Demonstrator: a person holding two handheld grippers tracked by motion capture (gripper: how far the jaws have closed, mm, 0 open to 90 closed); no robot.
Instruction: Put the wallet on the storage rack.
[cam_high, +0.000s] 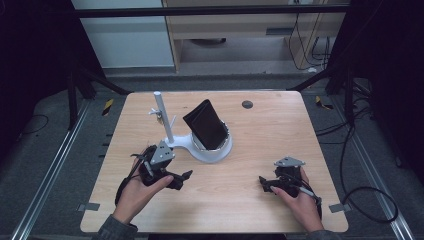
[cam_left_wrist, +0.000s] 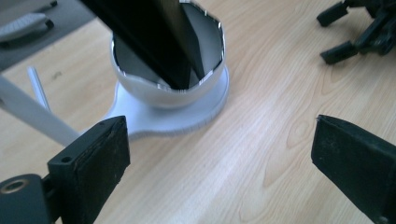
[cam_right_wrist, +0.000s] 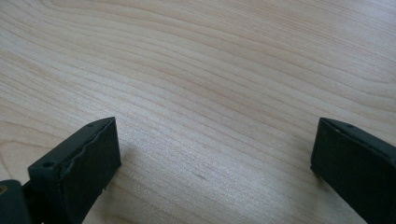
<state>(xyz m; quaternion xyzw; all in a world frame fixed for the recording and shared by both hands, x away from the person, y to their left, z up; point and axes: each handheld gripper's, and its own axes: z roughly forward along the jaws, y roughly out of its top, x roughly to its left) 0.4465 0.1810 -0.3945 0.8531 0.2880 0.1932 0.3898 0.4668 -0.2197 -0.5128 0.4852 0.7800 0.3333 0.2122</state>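
Note:
A white stand (cam_high: 222, 147) sits at the middle of the wooden table (cam_high: 280, 135), with a thin upright pole (cam_high: 163, 117) at its left. In its round cup leans a flat black wallet-like case (cam_high: 205, 124), tilted to the left. My left gripper (cam_high: 183, 179) is open just in front of the stand, a hand's width from its base. In the left gripper view the gripper (cam_left_wrist: 219, 154) has its jaws wide apart, facing the cup (cam_left_wrist: 154, 95) and the case (cam_left_wrist: 149, 37). My right gripper (cam_high: 263, 184) rests open near the front right, and in its own view the gripper (cam_right_wrist: 215, 149) has bare wood between its jaws.
A small dark round spot (cam_high: 247, 104) marks the table's far side. Cables (cam_high: 370, 195) lie on the floor to the right. The right gripper (cam_left_wrist: 355, 28) lies at the top right of the left gripper view. Metal rails run along both sides of the table.

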